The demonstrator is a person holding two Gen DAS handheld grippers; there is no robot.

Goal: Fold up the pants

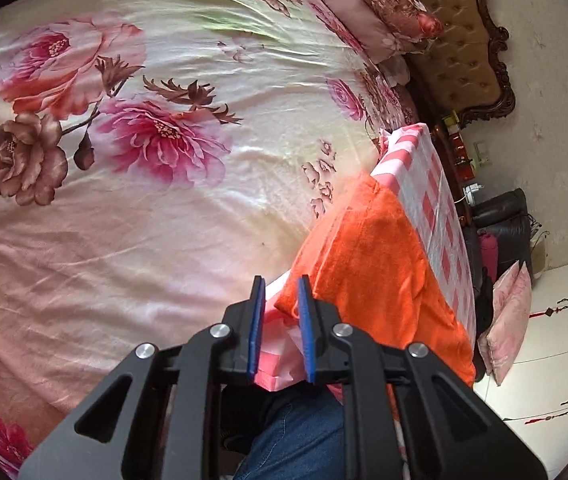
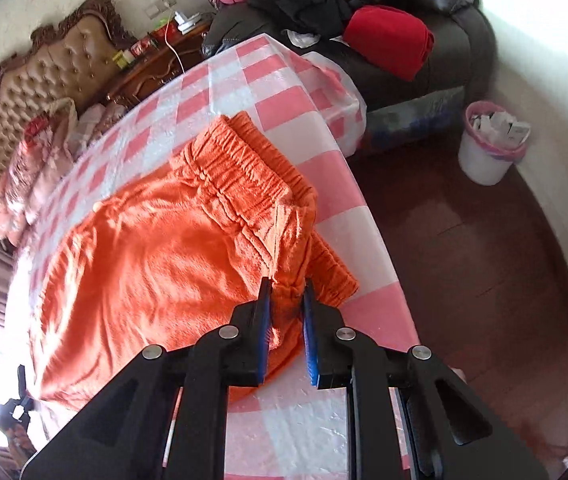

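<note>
Orange pants (image 2: 156, 256) lie on a table with a pink and white checked cloth (image 2: 268, 80), their elastic waistband (image 2: 244, 176) toward the far end. My right gripper (image 2: 287, 292) has its blue pads around a bunched fold of the waistband corner, jaws a little apart with fabric between them. In the left wrist view the pants (image 1: 371, 256) hang at the table's edge. My left gripper (image 1: 280, 292) is slightly open at the pants' near corner, with the cloth's edge (image 1: 276, 364) showing between the pads; I cannot tell whether it holds fabric.
A bed with a floral sheet (image 1: 144, 140), pillows (image 1: 367, 4) and a tufted headboard (image 1: 455, 40) lies beside the table. A dark sofa (image 2: 423, 68) carries black and red clothes (image 2: 387, 40). A white bin (image 2: 487, 148) stands on the wooden floor. A blue-jeaned leg (image 1: 299, 436) is below.
</note>
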